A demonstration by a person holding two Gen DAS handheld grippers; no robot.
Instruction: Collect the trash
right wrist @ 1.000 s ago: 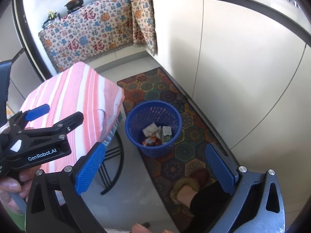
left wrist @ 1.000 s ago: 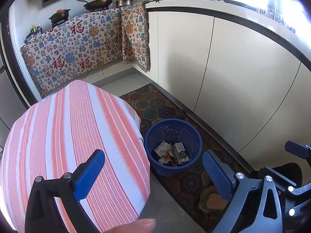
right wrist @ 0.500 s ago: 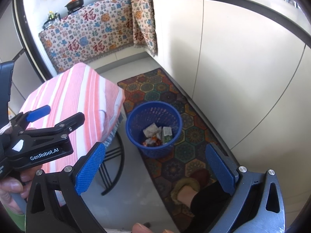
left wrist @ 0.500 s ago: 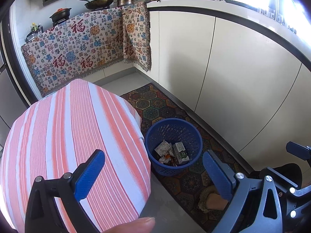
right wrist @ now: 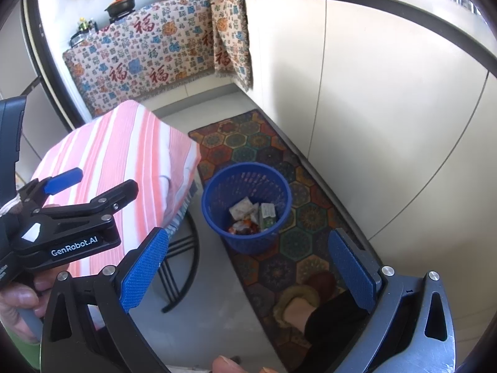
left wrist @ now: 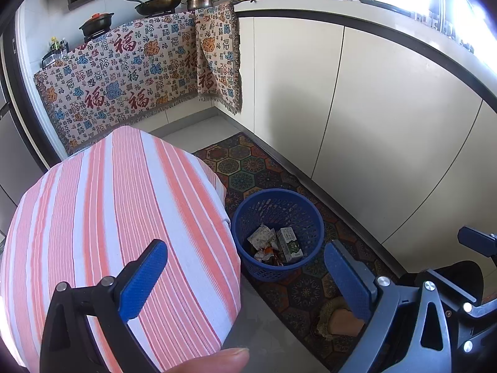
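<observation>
Both claws, left gripper [left wrist: 245,276] and right gripper [right wrist: 248,267], held spread wide and empty because the trash [left wrist: 275,244] lies ahead and below, inside the blue basket [left wrist: 276,195].

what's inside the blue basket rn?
The blue basket holds crumpled wrappers and a small green-and-white carton. Whatever lies under that pile, and the basket's floor, is hidden.
</observation>
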